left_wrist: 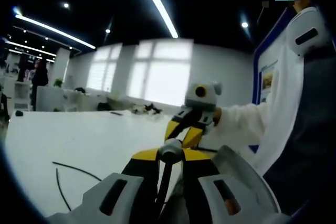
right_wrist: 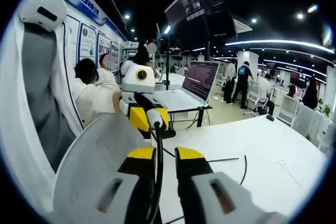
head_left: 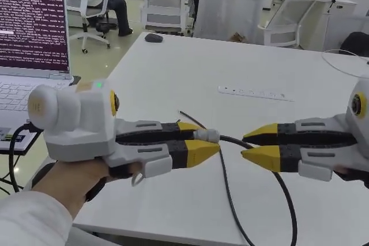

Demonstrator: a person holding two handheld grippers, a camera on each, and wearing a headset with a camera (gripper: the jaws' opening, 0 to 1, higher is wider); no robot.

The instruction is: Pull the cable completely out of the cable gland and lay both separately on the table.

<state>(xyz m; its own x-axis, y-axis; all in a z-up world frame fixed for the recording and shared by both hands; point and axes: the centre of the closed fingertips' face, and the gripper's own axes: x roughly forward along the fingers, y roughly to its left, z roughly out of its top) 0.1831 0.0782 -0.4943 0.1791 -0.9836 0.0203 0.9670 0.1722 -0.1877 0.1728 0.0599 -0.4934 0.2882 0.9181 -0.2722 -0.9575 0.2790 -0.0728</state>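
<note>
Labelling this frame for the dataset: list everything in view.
cable gland: 1, pale grey, held by left gripper
cable: 1, black, through gland, trailing onto table
table: 1, white
power strip: 1, white, on table, right
mouse: 1, dark, table's far edge
laptop: 1, silver, left, screen lit
office chairs: several, white, beyond table
left gripper: 1, grey, yellow tips, shut on gland
right gripper: 1, same colours, jaws apart around cable
hand: 1, holding left gripper
</note>
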